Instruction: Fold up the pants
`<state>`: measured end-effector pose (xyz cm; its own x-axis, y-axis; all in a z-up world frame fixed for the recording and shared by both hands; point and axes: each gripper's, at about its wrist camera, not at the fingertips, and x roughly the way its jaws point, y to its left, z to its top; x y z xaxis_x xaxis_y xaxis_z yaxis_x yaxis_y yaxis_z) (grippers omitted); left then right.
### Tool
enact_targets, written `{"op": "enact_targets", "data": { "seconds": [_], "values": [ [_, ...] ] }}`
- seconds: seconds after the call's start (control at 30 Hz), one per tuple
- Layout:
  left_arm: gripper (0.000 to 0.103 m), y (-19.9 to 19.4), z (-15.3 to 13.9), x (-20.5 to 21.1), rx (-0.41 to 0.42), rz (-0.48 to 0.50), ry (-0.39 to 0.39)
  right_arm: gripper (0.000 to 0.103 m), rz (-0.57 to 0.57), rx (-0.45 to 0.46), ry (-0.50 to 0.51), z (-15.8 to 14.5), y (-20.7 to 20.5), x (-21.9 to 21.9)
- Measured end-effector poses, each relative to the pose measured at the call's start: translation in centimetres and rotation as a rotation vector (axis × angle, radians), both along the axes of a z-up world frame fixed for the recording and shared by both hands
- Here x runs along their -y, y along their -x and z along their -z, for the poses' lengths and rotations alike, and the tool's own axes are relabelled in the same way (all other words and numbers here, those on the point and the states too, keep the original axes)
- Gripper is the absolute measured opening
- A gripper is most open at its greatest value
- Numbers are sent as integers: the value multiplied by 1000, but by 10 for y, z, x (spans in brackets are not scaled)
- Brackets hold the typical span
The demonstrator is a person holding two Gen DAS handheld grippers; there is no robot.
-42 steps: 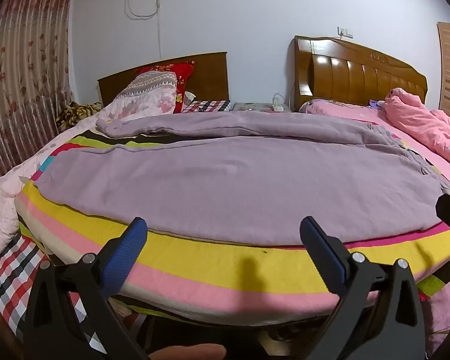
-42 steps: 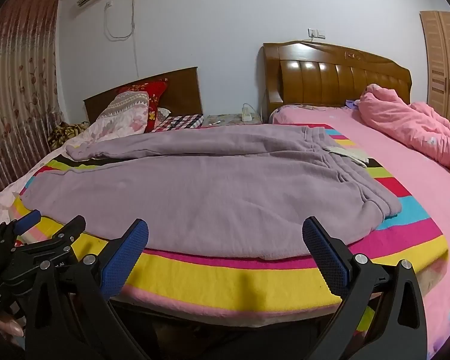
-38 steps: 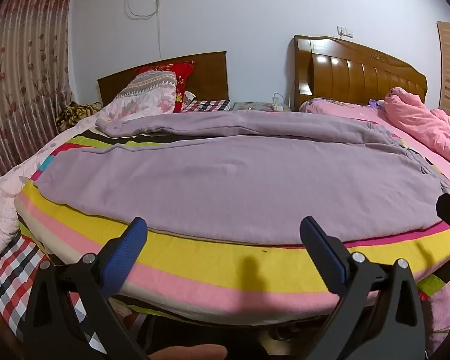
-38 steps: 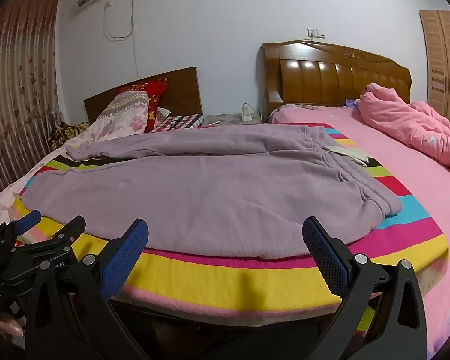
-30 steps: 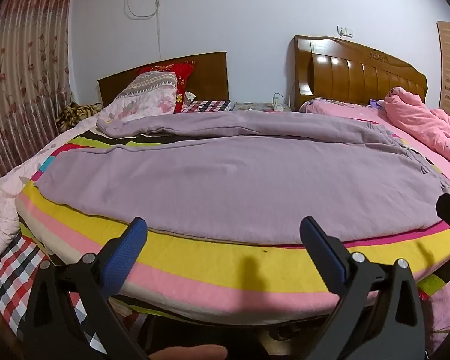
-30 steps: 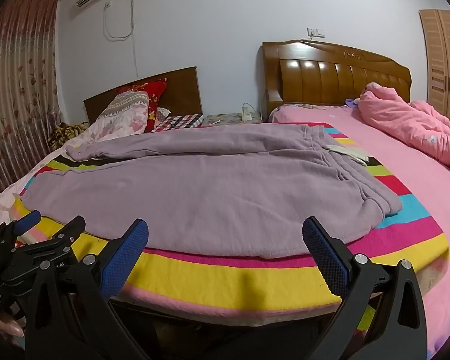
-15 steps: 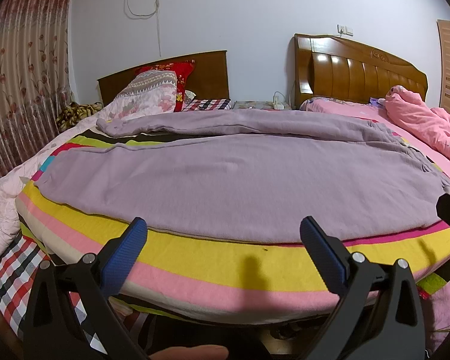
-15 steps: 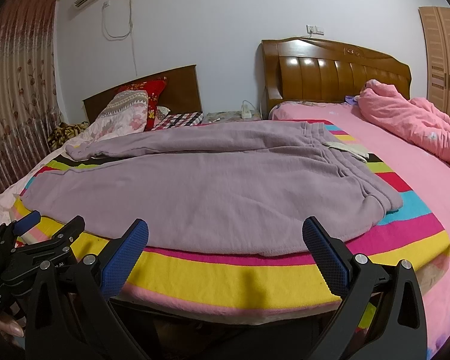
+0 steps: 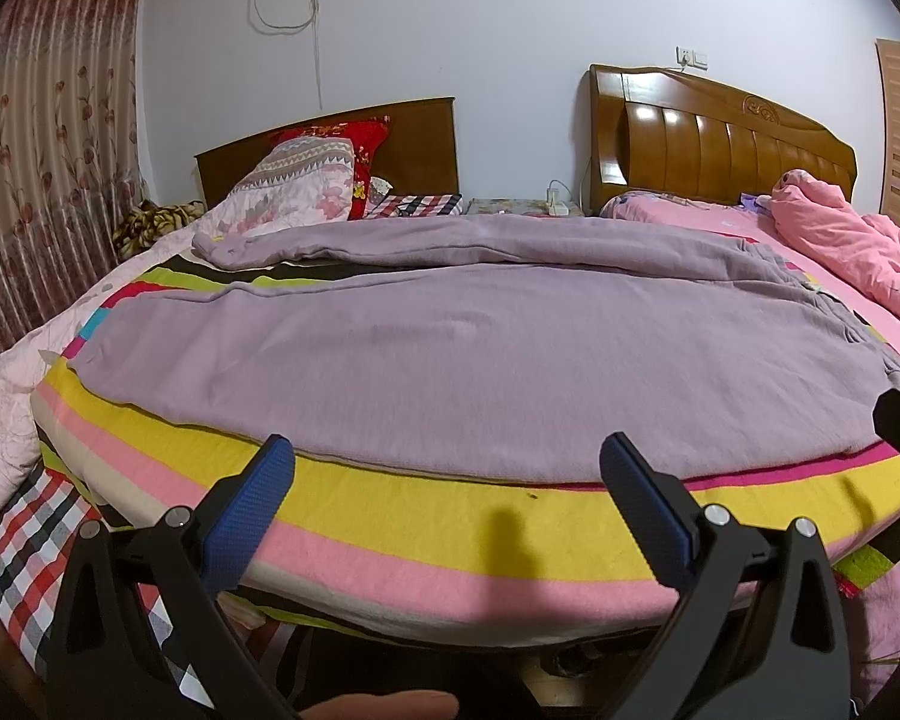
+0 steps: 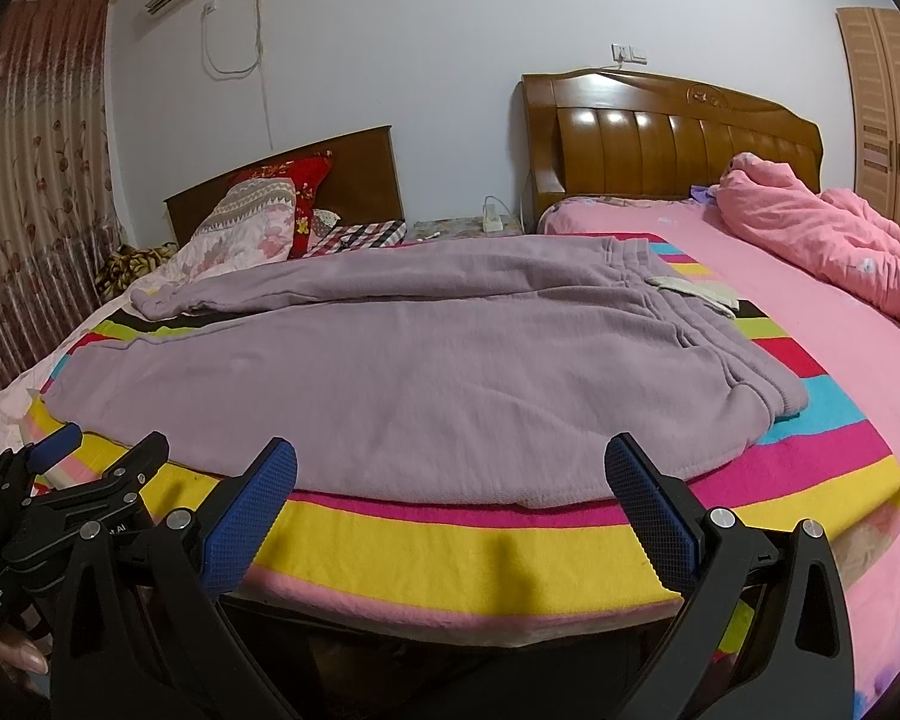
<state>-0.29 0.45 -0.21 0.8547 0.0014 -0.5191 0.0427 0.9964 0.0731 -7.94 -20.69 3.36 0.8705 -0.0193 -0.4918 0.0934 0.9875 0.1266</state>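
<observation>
One pair of lilac pants is spread flat across a striped blanket on the bed, cuffs at the left, waistband at the right, the two legs forked apart with the farther one angled toward the pillows. Two wooden headboards are counted behind. The left gripper is held spread wide above the blanket's near edge, gripping nothing; the right gripper is likewise held wide apart, nothing touched.
</observation>
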Motion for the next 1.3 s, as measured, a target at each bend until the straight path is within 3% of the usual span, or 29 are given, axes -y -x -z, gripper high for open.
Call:
{"op": "enact_targets", "data": {
  "seconds": [1.3],
  "values": [
    [102, 1, 10, 2, -28, -4, 6, 99, -2, -26, -21, 10, -2, 2]
  ]
}}
